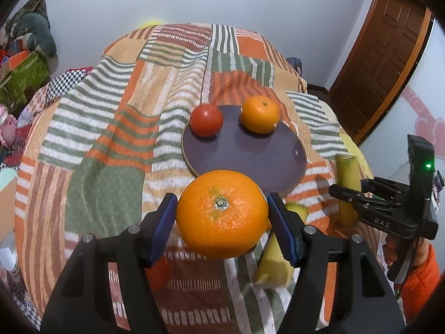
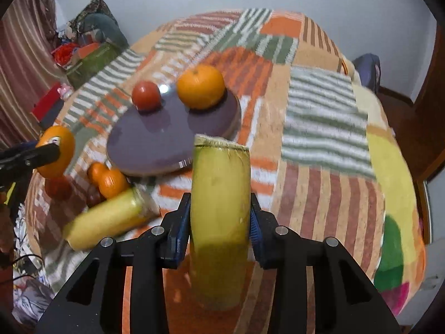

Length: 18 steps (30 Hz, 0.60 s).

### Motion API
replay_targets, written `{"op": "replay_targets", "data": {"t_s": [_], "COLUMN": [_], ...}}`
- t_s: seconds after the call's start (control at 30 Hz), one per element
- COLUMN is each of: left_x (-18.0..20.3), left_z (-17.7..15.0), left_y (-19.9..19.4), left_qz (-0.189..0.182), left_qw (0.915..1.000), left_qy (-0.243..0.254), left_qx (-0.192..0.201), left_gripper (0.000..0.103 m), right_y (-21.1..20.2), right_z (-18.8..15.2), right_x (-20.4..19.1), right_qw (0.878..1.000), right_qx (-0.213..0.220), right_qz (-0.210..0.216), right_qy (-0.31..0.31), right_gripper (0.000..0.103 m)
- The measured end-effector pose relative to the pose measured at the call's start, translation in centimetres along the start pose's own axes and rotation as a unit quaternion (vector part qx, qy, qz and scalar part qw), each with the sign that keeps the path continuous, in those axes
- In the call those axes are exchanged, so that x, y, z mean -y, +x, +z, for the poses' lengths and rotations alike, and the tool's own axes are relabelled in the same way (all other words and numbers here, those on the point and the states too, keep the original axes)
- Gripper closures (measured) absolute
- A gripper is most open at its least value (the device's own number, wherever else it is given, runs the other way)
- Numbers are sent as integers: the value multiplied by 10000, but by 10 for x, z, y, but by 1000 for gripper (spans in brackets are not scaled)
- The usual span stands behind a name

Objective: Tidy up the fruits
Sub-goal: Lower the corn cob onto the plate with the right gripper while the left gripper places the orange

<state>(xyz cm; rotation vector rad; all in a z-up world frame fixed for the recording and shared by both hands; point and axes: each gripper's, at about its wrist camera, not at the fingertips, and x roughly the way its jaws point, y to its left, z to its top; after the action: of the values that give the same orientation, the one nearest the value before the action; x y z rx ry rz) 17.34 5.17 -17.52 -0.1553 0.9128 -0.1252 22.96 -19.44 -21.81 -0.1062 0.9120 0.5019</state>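
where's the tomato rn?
On the purple plate, far-left edge in both wrist views: tomato, with the small orange to its right.

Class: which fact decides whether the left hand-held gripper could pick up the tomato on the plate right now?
Probably not: the left hand-held gripper is already clamped on a large orange. The tomato itself sits unobstructed on the purple plate.

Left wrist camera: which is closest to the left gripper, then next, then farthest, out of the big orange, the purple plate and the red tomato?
1. Big orange, between the left gripper's pads.
2. Purple plate, just beyond it.
3. Red tomato, on the plate's far left edge.
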Motion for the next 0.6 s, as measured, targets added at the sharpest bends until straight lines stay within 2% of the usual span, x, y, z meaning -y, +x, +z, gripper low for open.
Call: {"op": "replay_targets", "data": {"t_s": [0.23,0.6], "left_x": [-5,-10], "left_z": [23,51], "left_y": [13,50], "left_qz": [-22,-15], "left_qw": [10000,9999], "left_qy": [-37,61], "left_qx": [43,-150], "left_gripper": [37,37], "right_y": [5,32], "right_z": [26,56], "right_x": [-13,-45], "right_qw": [9994,9968], "right_qx": [209,194], "right_qz": [159,406], "right_qy": [-227,-658], "right_gripper": [69,69]}}
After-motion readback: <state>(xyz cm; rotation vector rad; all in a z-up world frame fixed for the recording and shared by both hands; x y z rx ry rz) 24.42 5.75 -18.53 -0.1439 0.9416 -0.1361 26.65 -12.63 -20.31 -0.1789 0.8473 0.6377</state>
